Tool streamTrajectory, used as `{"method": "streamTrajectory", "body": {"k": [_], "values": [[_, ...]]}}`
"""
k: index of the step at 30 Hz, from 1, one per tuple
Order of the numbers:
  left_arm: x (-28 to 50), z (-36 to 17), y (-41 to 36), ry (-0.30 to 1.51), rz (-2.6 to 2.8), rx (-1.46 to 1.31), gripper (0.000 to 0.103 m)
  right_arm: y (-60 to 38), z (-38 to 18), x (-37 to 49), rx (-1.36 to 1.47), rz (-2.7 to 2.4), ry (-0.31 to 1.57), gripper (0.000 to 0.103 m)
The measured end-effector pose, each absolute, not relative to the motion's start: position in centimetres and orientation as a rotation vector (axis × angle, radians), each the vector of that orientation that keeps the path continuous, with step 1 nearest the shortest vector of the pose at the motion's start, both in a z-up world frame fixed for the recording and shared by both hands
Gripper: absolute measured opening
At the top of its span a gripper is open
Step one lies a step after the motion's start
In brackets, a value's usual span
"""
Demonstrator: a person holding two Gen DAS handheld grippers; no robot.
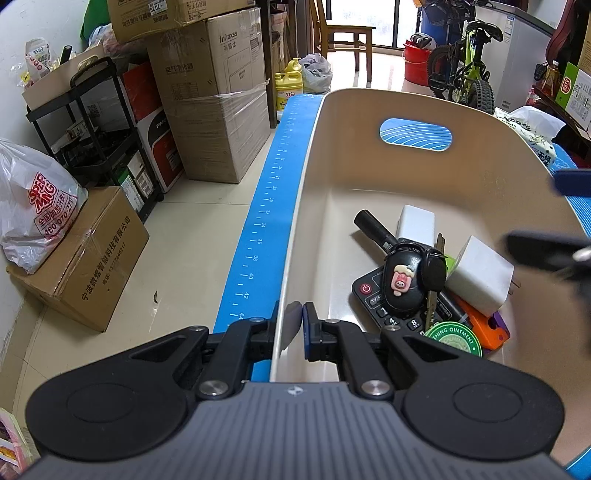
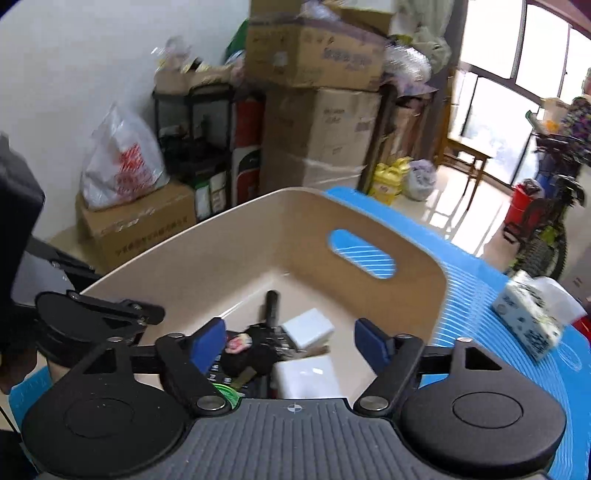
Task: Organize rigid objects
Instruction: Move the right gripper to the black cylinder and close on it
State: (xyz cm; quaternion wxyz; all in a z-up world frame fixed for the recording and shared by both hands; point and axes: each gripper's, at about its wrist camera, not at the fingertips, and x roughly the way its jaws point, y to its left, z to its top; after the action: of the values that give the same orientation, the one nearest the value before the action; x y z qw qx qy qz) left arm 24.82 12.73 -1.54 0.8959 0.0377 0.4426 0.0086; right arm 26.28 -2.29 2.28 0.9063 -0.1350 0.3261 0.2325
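Beige bin (image 1: 369, 177) with oval handle slot holds jumbled objects.

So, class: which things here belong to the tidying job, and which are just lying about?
Job:
beige bin
remote control
car key
black marker
white blocks
ointment tin
left gripper
right gripper

Lying about:
cardboard boxes
bicycle
tissue pack

Setting: a lived-in home, room doubling as storage. Evidence: stacked cardboard boxes (image 1: 218, 85) against the wall, black shelving rack (image 1: 92, 122), printed shopping bag (image 1: 33, 210), yellow detergent jugs (image 1: 290, 86), wooden chair (image 1: 343, 33) by a bright glass door, child's bicycle (image 1: 465, 70), tissue pack (image 2: 532, 321).
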Motion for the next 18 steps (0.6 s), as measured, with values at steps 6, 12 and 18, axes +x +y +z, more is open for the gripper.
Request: {"method": "streamTrajectory", "body": {"k": [6,12,18], "values": [[24.8,-1.5,12.8,0.917,0.018,0.078,0.01,-8.6,3.9,25.0,-0.197,0.346,0.621,0.095],[24.8,-1.5,12.8,0.917,0.018,0.078,0.01,-13.7,1.6,24.8,-0.159,0.179,0.686,0.096],[24.8,-1.5,12.8,0.917,0.018,0.078,0.01,-16.5,-2.8,24.7,-0.122,0.044,0.78,0.095]]}}
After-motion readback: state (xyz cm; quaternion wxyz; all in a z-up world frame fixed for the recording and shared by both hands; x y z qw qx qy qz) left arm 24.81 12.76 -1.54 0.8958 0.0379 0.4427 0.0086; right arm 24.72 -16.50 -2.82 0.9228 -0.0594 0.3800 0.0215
